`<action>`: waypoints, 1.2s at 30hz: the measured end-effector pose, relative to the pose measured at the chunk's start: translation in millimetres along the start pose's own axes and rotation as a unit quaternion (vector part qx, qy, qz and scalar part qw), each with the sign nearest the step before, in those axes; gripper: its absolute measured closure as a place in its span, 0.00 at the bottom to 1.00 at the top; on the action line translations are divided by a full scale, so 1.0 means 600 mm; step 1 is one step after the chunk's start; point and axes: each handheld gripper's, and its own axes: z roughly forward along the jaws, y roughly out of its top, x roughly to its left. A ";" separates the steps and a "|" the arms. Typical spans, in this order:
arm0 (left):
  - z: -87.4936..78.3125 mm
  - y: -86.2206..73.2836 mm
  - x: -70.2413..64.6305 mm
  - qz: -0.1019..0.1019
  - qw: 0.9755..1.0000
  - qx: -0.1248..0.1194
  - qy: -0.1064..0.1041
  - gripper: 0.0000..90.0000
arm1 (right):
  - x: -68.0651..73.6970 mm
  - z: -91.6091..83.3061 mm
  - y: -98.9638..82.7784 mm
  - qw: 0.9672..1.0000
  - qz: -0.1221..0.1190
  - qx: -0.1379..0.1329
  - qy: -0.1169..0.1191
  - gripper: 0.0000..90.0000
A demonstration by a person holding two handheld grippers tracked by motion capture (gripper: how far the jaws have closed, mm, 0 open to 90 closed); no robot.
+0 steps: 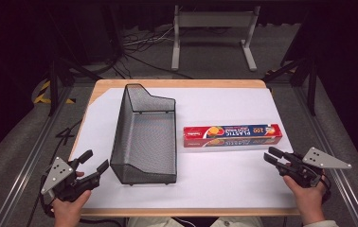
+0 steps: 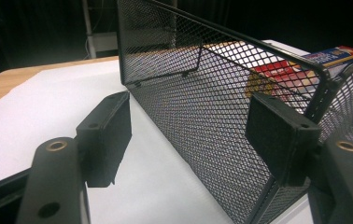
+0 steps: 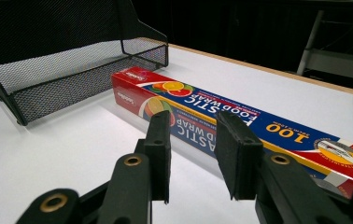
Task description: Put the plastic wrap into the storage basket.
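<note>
Food wrap box (image 3: 240, 119) lies just beyond the right tongs (image 3: 193, 154), seemingly part-open, empty.

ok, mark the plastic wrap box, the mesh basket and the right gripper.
plastic wrap box (image 1: 232, 135), high view, middle of its top face.
mesh basket (image 1: 120, 127), high view, left side wall.
right gripper (image 3: 194, 154), right gripper view, gap between its jaws.

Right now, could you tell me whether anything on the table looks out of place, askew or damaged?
Nothing stands out. The mesh basket stands upright and intact on the white sheet; the plastic wrap box lies flat beside it, closed and undented.
</note>
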 end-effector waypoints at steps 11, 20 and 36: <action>0.001 0.000 0.001 -0.008 1.000 0.000 0.006 0.36 | 0.005 0.006 0.013 1.000 -0.001 0.008 0.001 0.73; 0.003 0.000 -0.002 -0.003 1.000 0.003 0.010 0.36 | 0.021 0.044 0.064 0.999 0.006 -0.003 0.042 0.75; 0.002 0.000 -0.004 0.002 1.000 0.005 0.009 0.36 | 0.096 0.145 0.128 0.991 -0.026 0.002 0.134 0.75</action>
